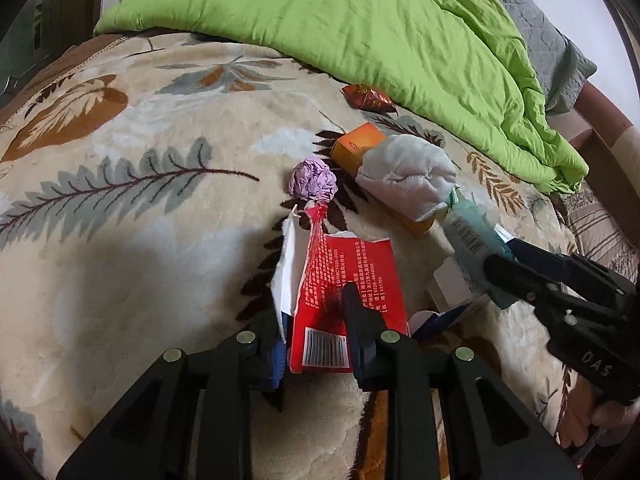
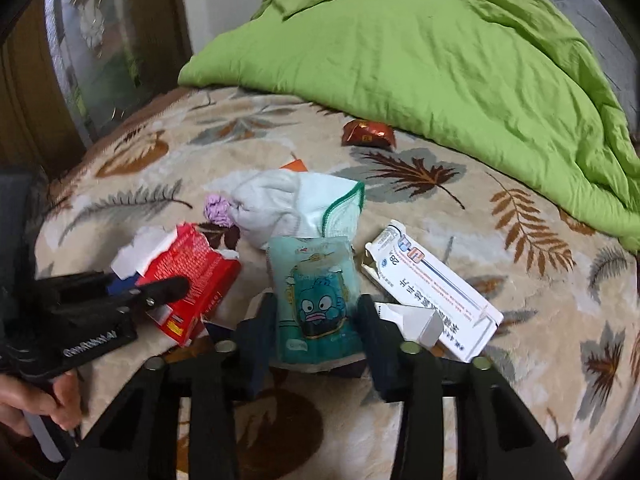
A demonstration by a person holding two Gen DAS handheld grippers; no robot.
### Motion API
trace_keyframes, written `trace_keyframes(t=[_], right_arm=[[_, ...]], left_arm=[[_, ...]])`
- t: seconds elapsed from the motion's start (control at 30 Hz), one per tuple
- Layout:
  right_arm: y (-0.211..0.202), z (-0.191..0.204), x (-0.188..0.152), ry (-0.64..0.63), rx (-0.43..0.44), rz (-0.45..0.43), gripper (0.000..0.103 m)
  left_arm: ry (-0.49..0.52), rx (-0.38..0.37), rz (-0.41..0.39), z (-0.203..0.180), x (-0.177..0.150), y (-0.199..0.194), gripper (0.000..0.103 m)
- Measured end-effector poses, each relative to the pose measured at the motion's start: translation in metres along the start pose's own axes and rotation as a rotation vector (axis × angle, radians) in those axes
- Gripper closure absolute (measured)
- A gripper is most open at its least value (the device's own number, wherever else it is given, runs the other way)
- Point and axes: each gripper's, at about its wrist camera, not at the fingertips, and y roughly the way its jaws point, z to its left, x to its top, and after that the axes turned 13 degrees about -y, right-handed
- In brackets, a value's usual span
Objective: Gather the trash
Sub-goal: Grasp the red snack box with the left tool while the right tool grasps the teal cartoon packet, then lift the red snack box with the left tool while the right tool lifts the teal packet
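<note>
My left gripper [image 1: 316,316] is shut on a torn red carton [image 1: 344,296], held just above the leaf-patterned blanket; it also shows in the right wrist view [image 2: 192,280]. My right gripper [image 2: 316,320] is shut on a teal cartoon pouch [image 2: 316,300], seen edge-on in the left wrist view [image 1: 472,244]. Loose trash lies on the bed: a crumpled purple paper ball [image 1: 313,181], an orange box [image 1: 356,148], a red foil wrapper [image 1: 370,98] and a white medicine box [image 2: 432,284].
A rolled white sock [image 1: 406,178] lies over the orange box. A green quilt [image 1: 360,20] is heaped across the far side of the bed. The blanket [image 1: 120,220] stretches open to the left. A wooden bed frame [image 1: 600,128] stands at the right.
</note>
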Motion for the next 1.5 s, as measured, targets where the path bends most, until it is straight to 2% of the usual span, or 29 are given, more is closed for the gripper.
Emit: trace_keyframes(t=[0.1, 0.13, 0.27, 0.43, 0.6, 0.7, 0.73, 0.77, 0.8, 0.83, 0.87, 0.93, 1.03, 1.23, 1.3, 1.33, 1.4, 1.47, 1.5], right_arm=[[-0.013, 0.000, -0.004, 0.042, -0.006, -0.029, 0.080], [-0.019, 0.001, -0.007, 0.058, -0.008, -0.038, 0.089], [-0.039, 0.006, -0.020, 0.102, -0.005, -0.074, 0.092], [-0.051, 0.005, -0.038, 0.175, 0.013, -0.083, 0.094], [-0.059, 0.002, -0.058, 0.238, 0.051, -0.072, 0.094], [-0.062, -0.003, -0.059, 0.249, 0.066, -0.066, 0.093], [-0.062, -0.006, -0.057, 0.251, 0.072, -0.066, 0.087], [-0.065, -0.009, -0.054, 0.252, 0.073, -0.075, 0.074], [-0.068, -0.011, -0.051, 0.242, 0.060, -0.092, 0.065], [-0.071, -0.012, -0.045, 0.216, 0.040, -0.109, 0.046], [-0.071, -0.013, -0.041, 0.195, 0.027, -0.116, 0.036], [-0.066, -0.013, -0.029, 0.133, -0.006, -0.126, 0.036], [-0.045, -0.014, -0.016, 0.091, 0.022, -0.076, 0.036], [-0.007, -0.005, -0.013, 0.033, 0.009, 0.009, 0.037], [-0.004, -0.004, -0.016, 0.035, -0.020, 0.017, 0.049], [-0.005, -0.003, -0.017, 0.038, -0.030, 0.019, 0.058], [-0.008, -0.006, -0.020, 0.067, -0.019, 0.016, 0.068], [-0.012, -0.007, -0.024, 0.095, -0.014, 0.024, 0.091], [-0.013, -0.007, -0.027, 0.106, -0.017, 0.033, 0.092]], left_arm=[[0.015, 0.012, -0.003, -0.003, -0.001, 0.002, 0.077], [0.018, 0.014, -0.004, -0.003, -0.001, 0.002, 0.076], [0.024, 0.018, -0.013, -0.004, -0.002, 0.001, 0.077], [0.035, 0.012, -0.038, -0.006, -0.004, -0.009, 0.091], [0.042, -0.017, -0.084, -0.009, -0.011, -0.032, 0.097], [0.053, -0.028, -0.122, -0.017, -0.017, -0.047, 0.099], [0.056, -0.032, -0.136, -0.019, -0.019, -0.052, 0.099], [0.056, -0.036, -0.154, -0.020, -0.021, -0.059, 0.099], [0.056, -0.040, -0.171, -0.021, -0.022, -0.064, 0.099], [0.058, -0.042, -0.186, -0.022, -0.024, -0.069, 0.099], [0.062, -0.041, -0.200, -0.022, -0.026, -0.073, 0.099], [0.062, -0.033, -0.223, -0.021, -0.026, -0.078, 0.099], [0.046, -0.019, -0.228, -0.016, -0.022, -0.076, 0.099], [0.062, 0.006, -0.245, -0.016, -0.019, -0.073, 0.099], [0.073, 0.009, -0.243, -0.018, -0.019, -0.071, 0.099], [0.078, 0.008, -0.243, -0.018, -0.019, -0.070, 0.099], [0.085, 0.006, -0.248, -0.020, -0.020, -0.071, 0.099], [0.089, 0.005, -0.255, -0.021, -0.020, -0.072, 0.099], [0.091, 0.006, -0.257, -0.022, -0.021, -0.073, 0.099]])
